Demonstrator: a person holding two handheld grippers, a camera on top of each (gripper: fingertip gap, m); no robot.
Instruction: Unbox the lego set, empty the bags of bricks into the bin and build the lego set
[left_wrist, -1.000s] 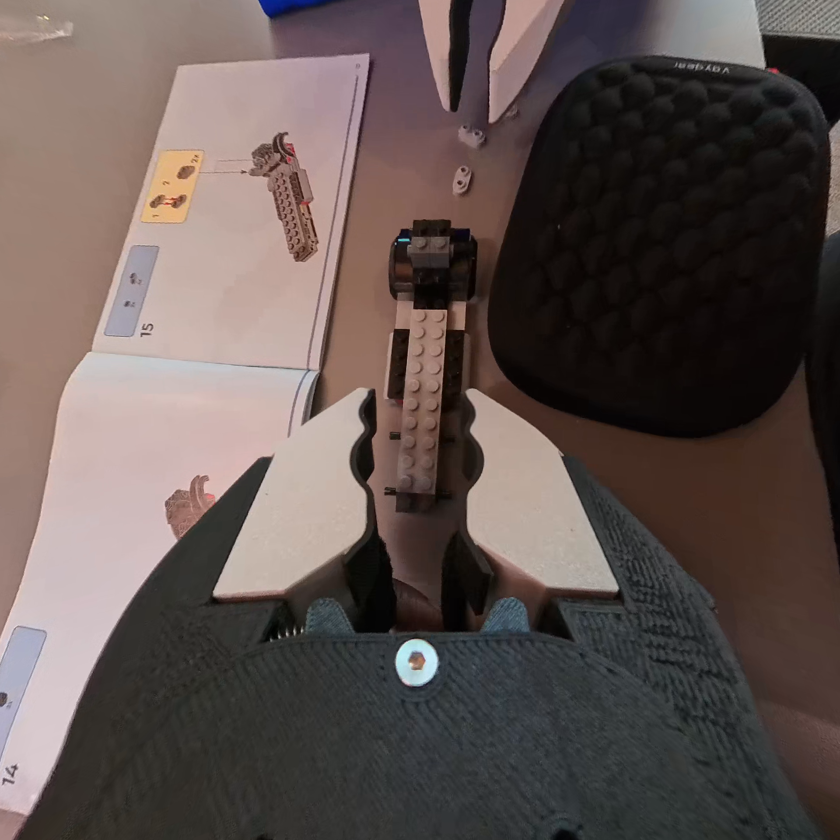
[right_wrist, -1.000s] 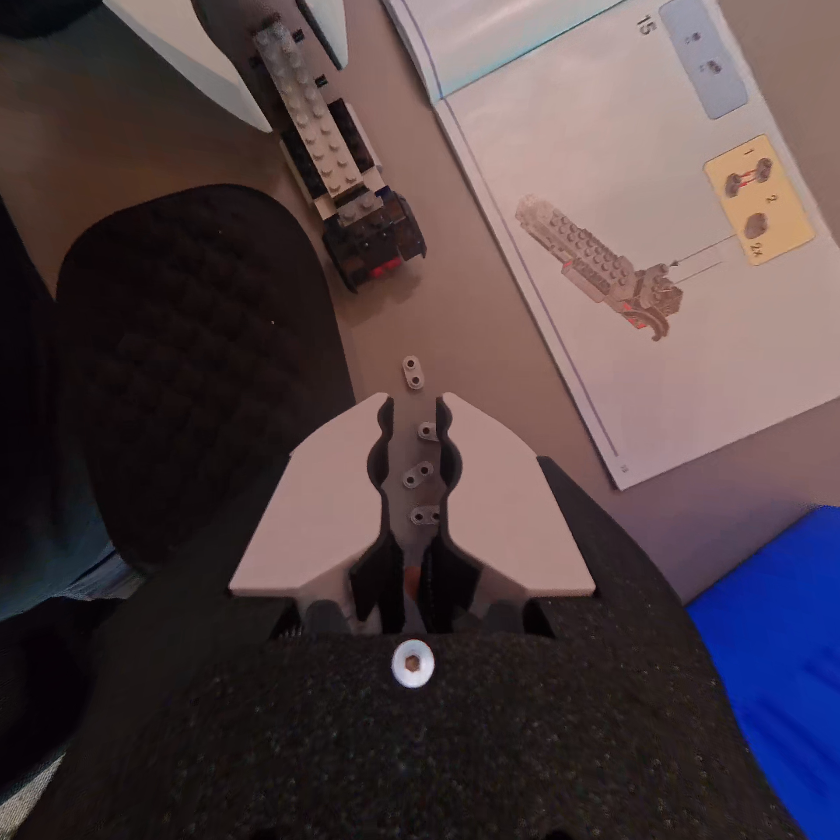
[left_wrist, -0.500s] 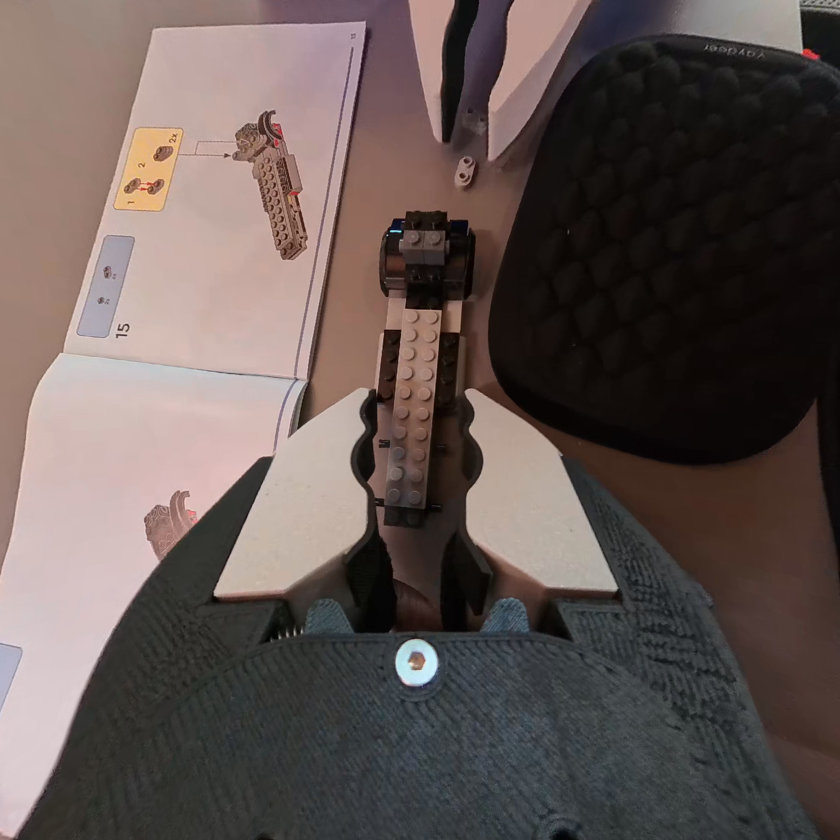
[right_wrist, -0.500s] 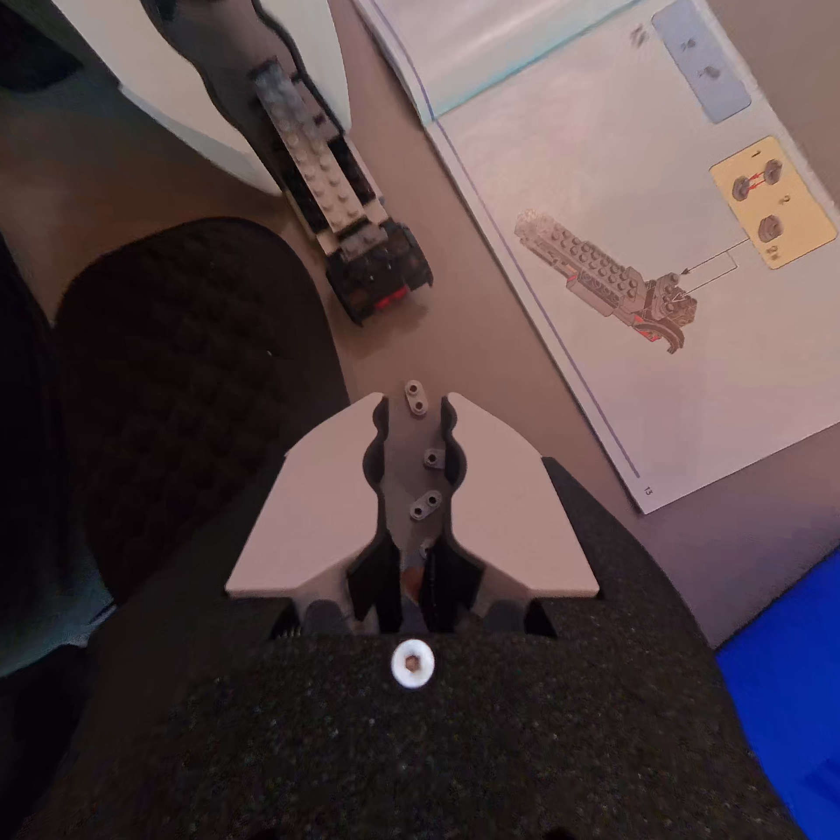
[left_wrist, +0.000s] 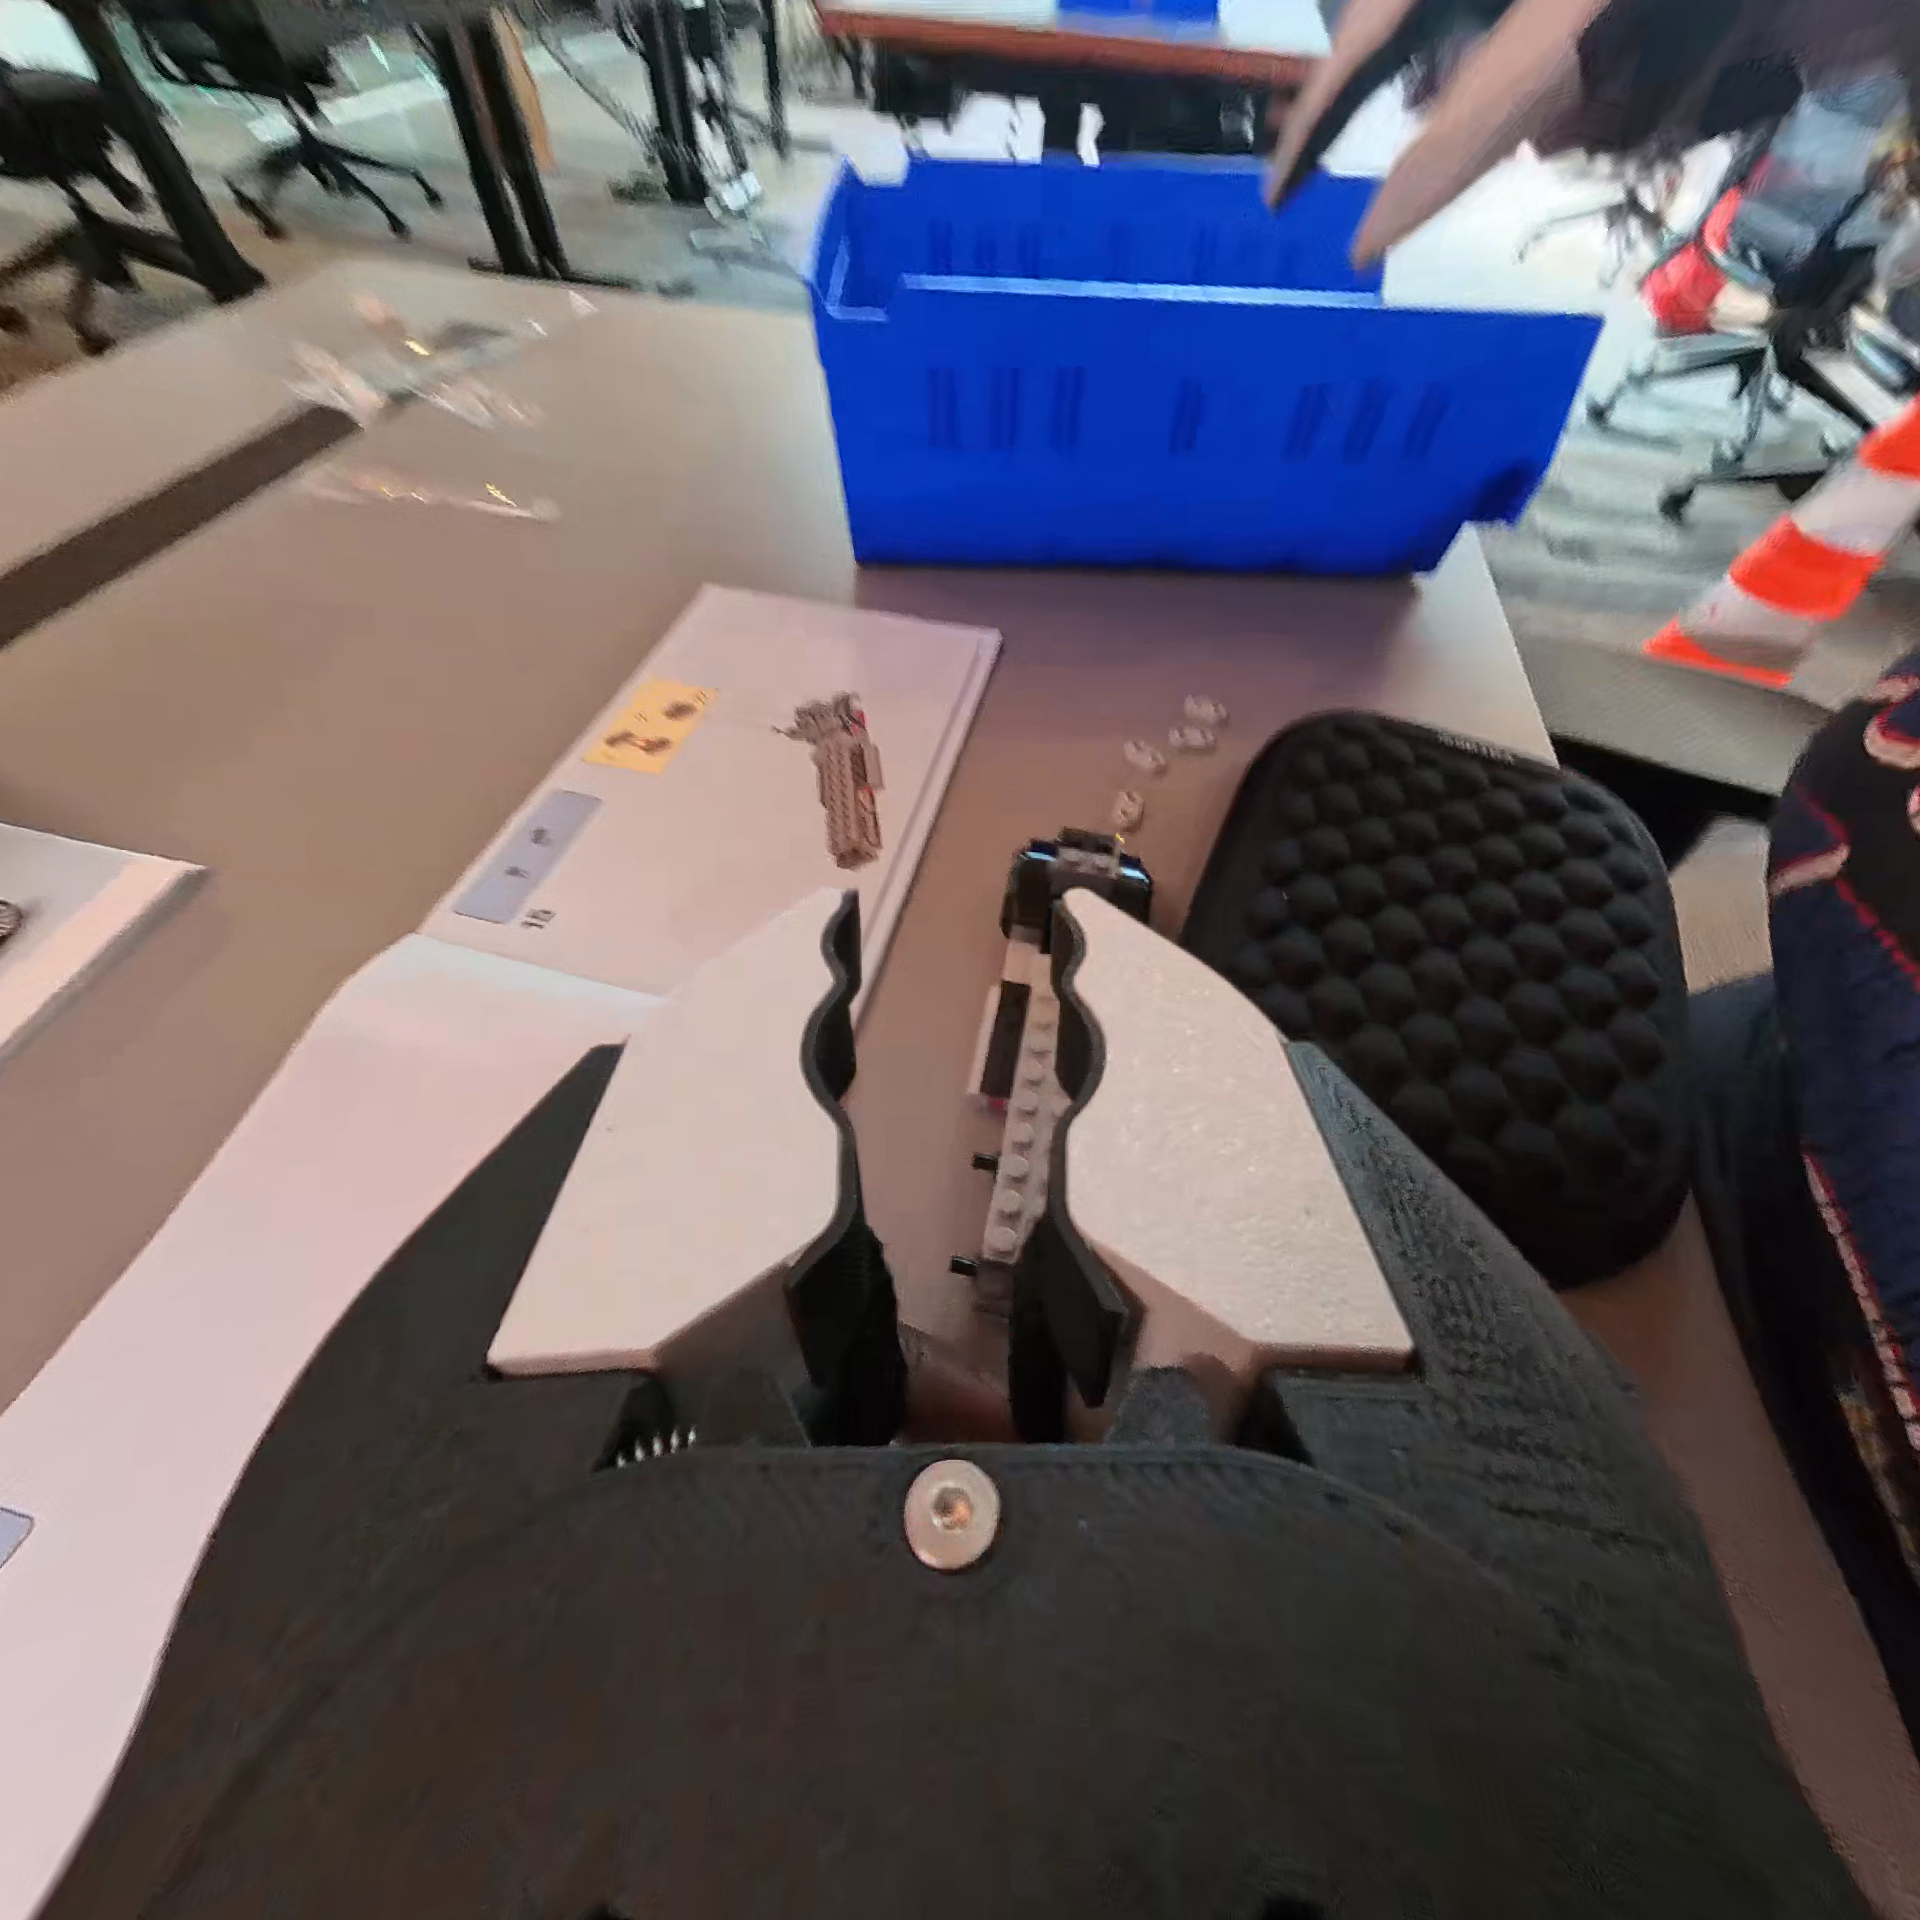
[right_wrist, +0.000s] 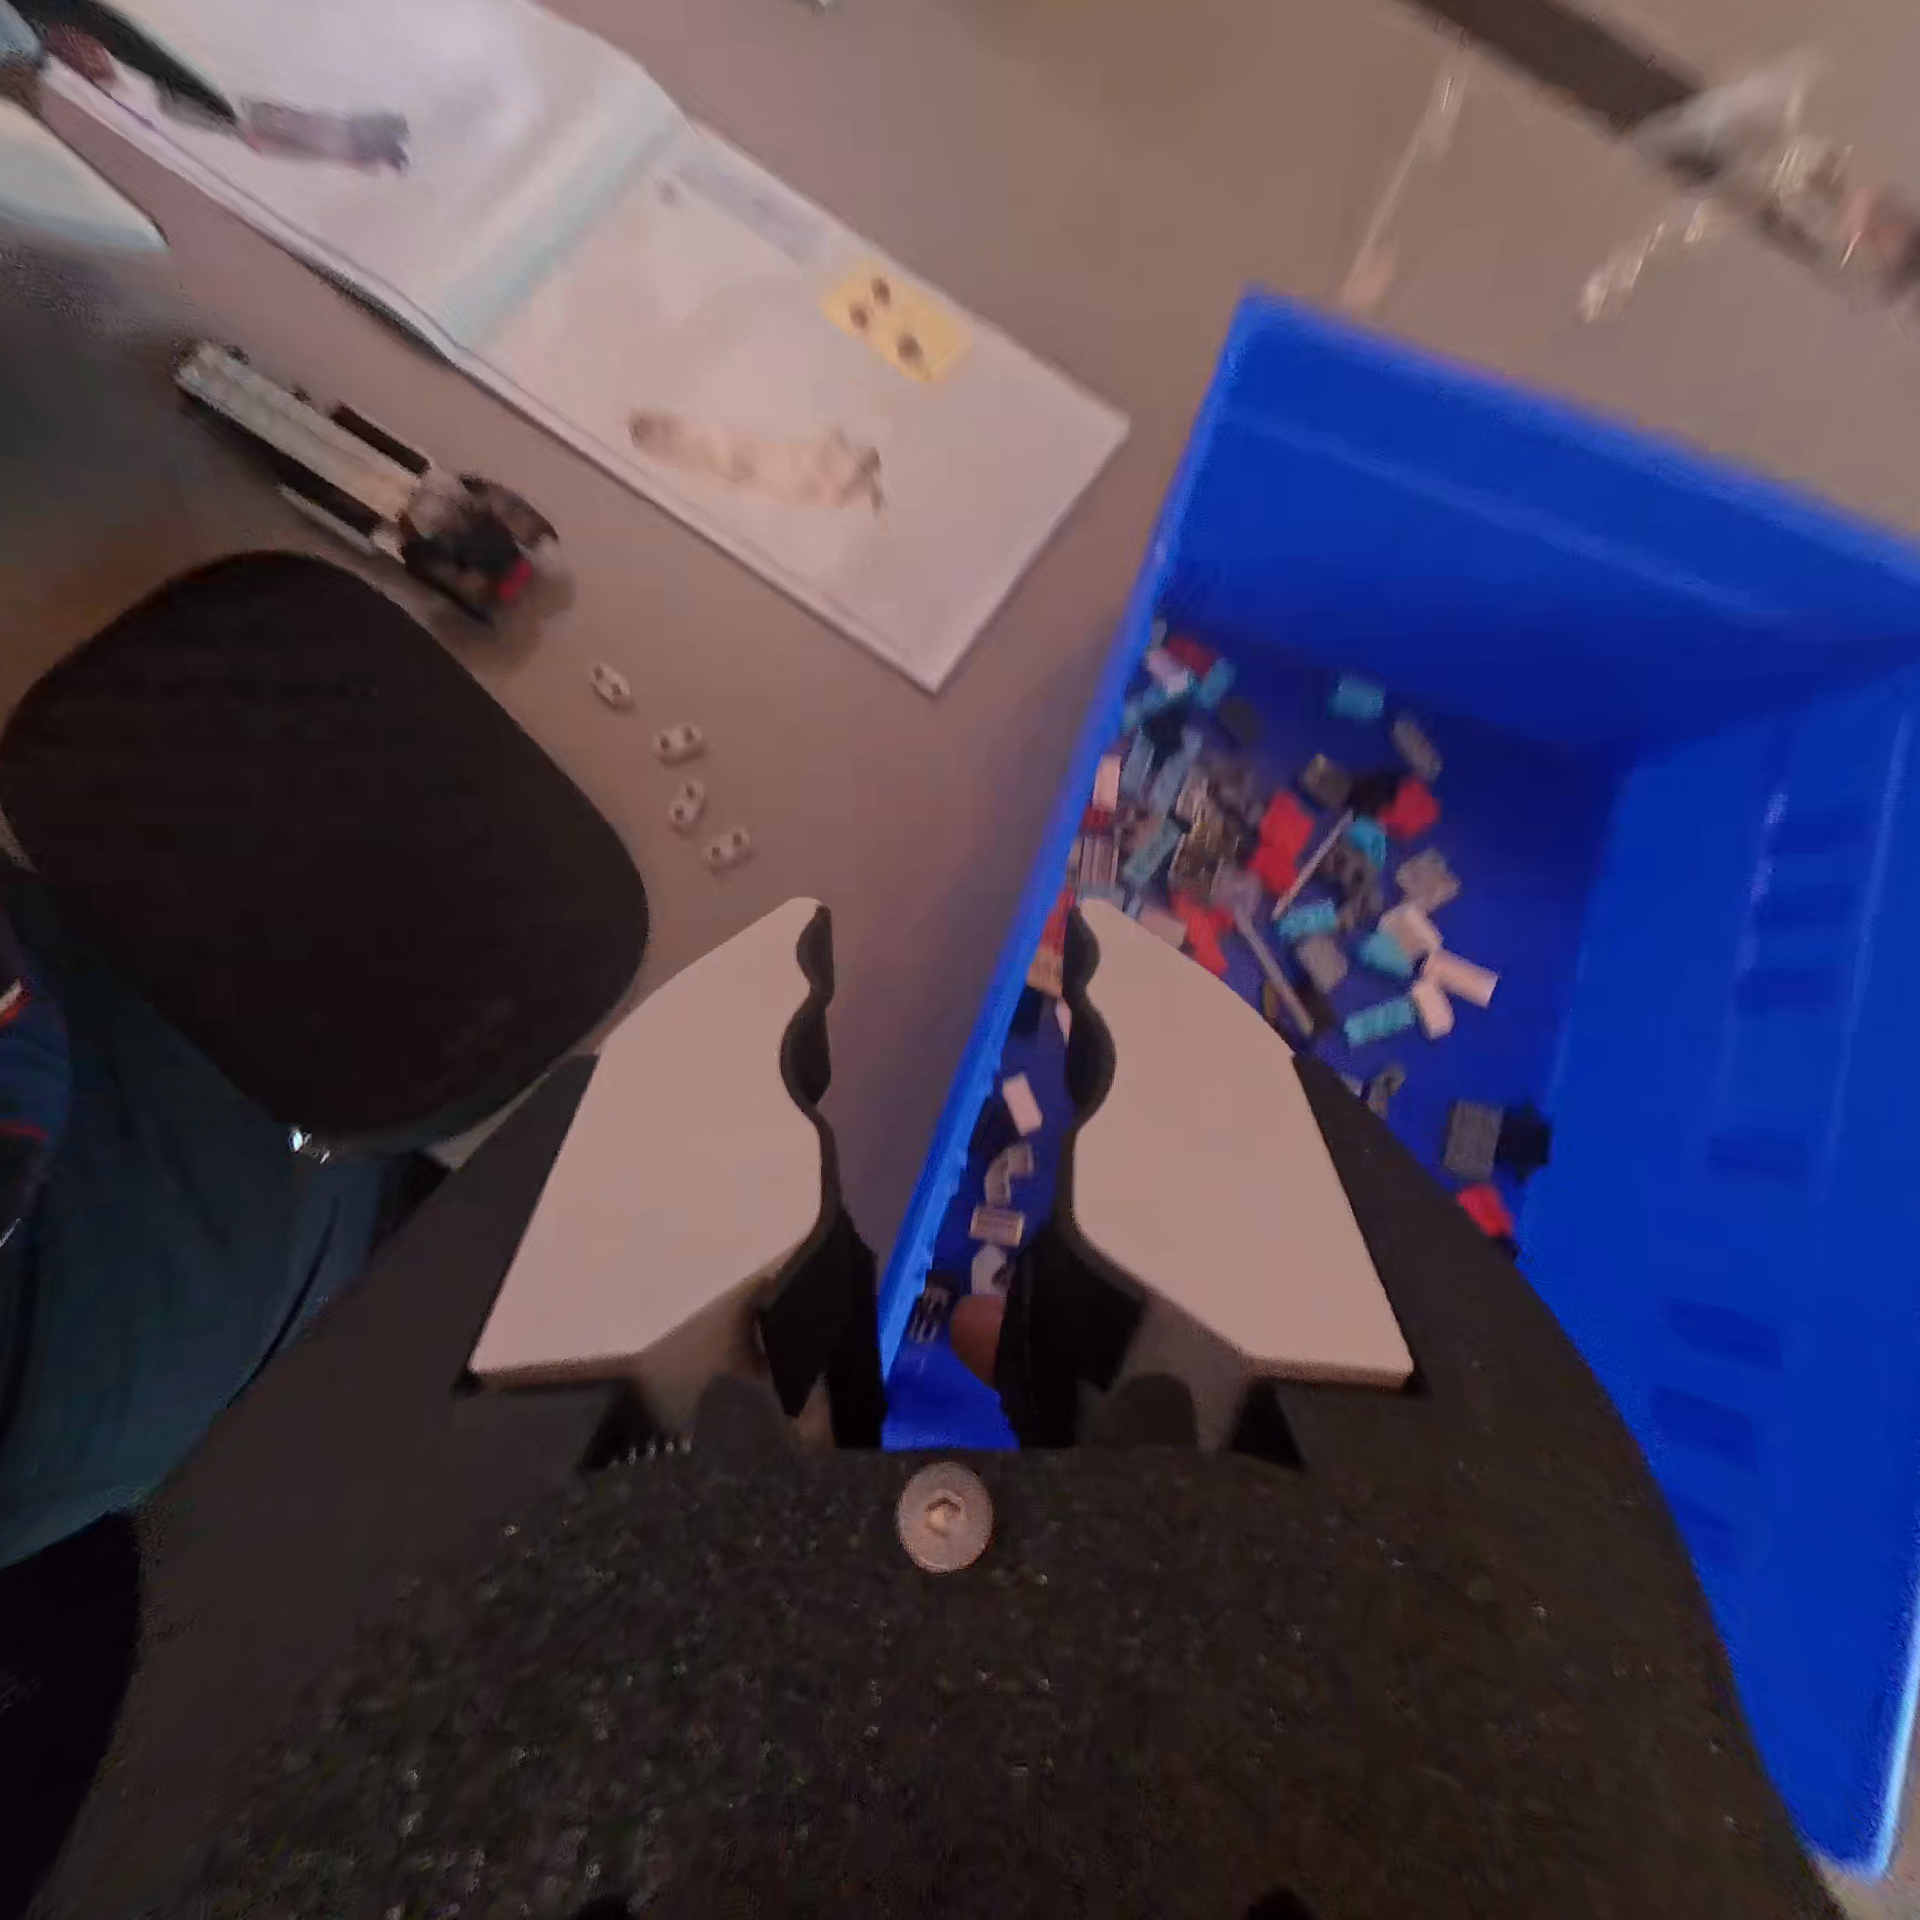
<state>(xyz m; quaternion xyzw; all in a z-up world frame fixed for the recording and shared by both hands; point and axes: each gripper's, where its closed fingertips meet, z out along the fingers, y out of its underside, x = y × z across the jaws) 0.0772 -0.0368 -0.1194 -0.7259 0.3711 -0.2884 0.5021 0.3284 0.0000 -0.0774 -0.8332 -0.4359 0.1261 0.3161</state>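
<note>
The partly built grey, white and black lego model (left_wrist: 1023, 1091) lies on the brown table, seen between my left gripper's (left_wrist: 956, 904) open fingers, close to the right one and not held. It also shows in the right wrist view (right_wrist: 364, 478). Several small grey pieces (left_wrist: 1164, 748) lie in a row beyond it (right_wrist: 675, 769). My right gripper (right_wrist: 951, 914) is open and empty, hovering over the near wall of the blue bin (right_wrist: 1714, 935), which holds many loose bricks (right_wrist: 1299, 883). The right gripper appears blurred above the bin (left_wrist: 1382, 125).
The open instruction booklet (left_wrist: 727, 810) lies left of the model. A black quilted pad (left_wrist: 1455, 987) sits to its right at the table edge. Empty clear plastic bags (left_wrist: 416, 364) lie far left. The blue bin (left_wrist: 1143, 416) stands at the table's far edge. Tip to tip, the grippers are about 25 cm apart.
My right gripper has lifted away from the row of small grey pieces and swung over the blue bin. My left gripper has tilted up; the model stays on the table.
</note>
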